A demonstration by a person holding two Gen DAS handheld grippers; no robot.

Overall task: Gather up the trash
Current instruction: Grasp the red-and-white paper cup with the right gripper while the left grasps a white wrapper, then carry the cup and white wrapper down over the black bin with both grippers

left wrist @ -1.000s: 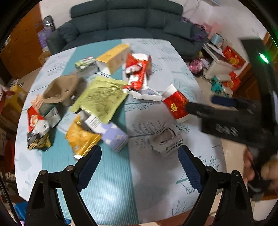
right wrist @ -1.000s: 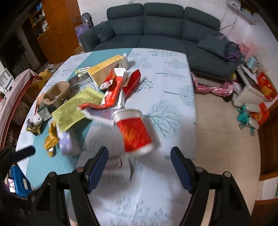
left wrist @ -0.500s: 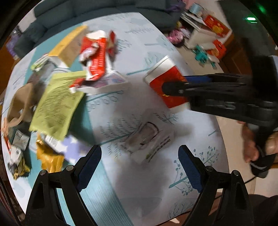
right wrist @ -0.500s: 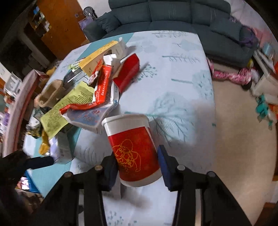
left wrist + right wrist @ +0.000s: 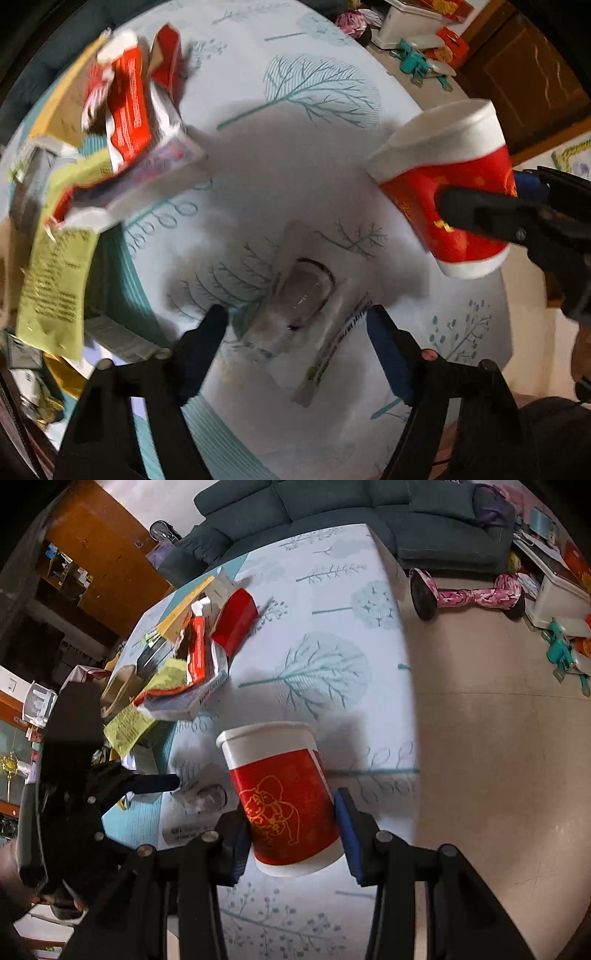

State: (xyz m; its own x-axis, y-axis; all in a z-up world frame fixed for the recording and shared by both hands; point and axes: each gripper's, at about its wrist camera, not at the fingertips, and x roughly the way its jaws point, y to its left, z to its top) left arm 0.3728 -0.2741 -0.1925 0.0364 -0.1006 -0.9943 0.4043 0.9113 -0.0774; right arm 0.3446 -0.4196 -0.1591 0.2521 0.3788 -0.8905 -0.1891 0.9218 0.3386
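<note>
R gripper (image 5: 291,834) clamped on red/white paper cup (image 5: 284,797), pads on both sides, cup tilted, held off the table (image 5: 332,627) nr its R edge. L gripper (image 5: 295,332) pointing down, jaws closing, straddling clear plastic blister pack (image 5: 306,295) flat on table nr front edge; pads not touching it yet. Wrapper/box pile (image 5: 125,122) at table's far-L side.

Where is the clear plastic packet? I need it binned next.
The clear plastic packet lies flat on the table, between the closing left gripper fingers, beside the red cup.
</note>
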